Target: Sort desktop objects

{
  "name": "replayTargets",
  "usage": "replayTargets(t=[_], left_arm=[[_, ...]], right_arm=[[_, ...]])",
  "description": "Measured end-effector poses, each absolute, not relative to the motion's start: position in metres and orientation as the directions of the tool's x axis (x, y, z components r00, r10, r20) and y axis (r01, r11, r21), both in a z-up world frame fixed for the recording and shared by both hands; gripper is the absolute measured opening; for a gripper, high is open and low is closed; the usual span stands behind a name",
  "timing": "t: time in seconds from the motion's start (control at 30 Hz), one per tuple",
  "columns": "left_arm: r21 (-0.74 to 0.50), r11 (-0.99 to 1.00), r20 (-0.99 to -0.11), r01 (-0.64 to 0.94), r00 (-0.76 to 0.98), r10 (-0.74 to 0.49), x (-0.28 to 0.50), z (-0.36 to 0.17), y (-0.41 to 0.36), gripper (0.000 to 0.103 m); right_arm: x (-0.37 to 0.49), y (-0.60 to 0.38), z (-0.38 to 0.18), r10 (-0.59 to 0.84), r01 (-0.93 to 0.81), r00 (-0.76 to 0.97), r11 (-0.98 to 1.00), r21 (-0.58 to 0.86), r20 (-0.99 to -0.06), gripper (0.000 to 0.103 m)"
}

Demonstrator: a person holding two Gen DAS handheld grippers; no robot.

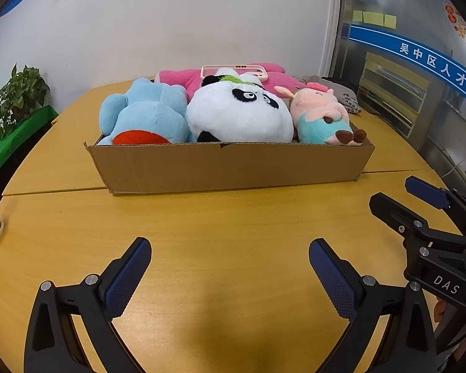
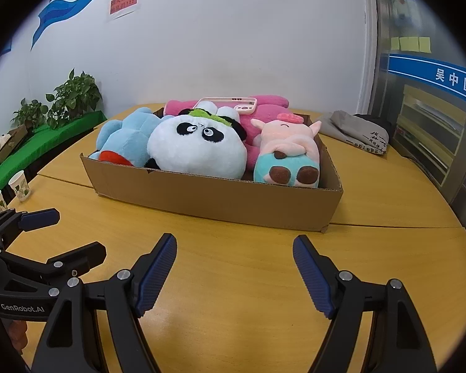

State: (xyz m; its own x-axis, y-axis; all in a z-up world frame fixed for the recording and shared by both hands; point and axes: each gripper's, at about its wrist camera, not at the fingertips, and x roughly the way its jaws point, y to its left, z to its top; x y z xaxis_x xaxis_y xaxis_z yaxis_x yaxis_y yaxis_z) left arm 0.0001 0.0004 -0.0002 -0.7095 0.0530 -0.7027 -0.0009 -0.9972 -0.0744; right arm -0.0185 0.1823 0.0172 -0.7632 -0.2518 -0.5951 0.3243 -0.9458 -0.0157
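Left gripper (image 1: 230, 267) and right gripper (image 2: 234, 264) hovered low over the wooden table (image 1: 233, 217), jaws spread wide and holding nothing. Straight ahead of both pairs of jaws, well apart from them, stood a shallow cardboard box (image 1: 230, 168) filled above its rim with soft toys. From the left jaws' view, a blue plush (image 1: 146, 115) lay at the left end, a panda (image 1: 242, 112) in the middle, and a pink pig in a teal dress (image 1: 323, 118) at the right end. Behind these lay a bright pink plush (image 1: 273, 77), with a pale pink phone case (image 1: 233, 70) resting on top. Two paper cups (image 2: 19, 185) stood left of the right jaws.
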Motion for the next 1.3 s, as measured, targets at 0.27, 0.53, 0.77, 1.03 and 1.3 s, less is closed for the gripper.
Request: replayTargets(t=[0.27,0.53,0.77,1.03,1.3], left_arm=[[-0.074,-0.997,-0.701,-0.004,-0.711,0.055,0.0,-0.001,0.002,0.103],[-0.071,-0.997,-0.701,-0.026,-0.71,0.068,0.003,-0.003,-0.004,0.103],[-0.06,-0.995,-0.695,-0.078,-0.712,0.098,0.006,-0.005,-0.028,0.103],[-0.04,-0.993,-0.718,-0.112,-0.688,0.106,0.017,-0.028,-0.106,0.103],[-0.036,-0.973,-0.759,-0.23,-0.627,0.176,0.021,-0.063,-0.175,0.103]], right_arm=[[-0.016,0.181,0.016,-0.247,0.322,-0.762,-0.946,-0.019,-0.599,0.077],[-0.018,0.184,0.013,-0.244,0.319,-0.763,-0.948,-0.02,-0.599,0.077],[-0.022,0.183,0.012,-0.257,0.333,-0.756,-0.943,-0.015,-0.602,0.077],[-0.036,0.251,0.005,-0.366,0.413,-0.722,-0.909,0.059,-0.587,0.077],[-0.061,0.383,-0.047,-0.337,0.511,-0.615,-0.859,-0.035,-0.713,0.078]])
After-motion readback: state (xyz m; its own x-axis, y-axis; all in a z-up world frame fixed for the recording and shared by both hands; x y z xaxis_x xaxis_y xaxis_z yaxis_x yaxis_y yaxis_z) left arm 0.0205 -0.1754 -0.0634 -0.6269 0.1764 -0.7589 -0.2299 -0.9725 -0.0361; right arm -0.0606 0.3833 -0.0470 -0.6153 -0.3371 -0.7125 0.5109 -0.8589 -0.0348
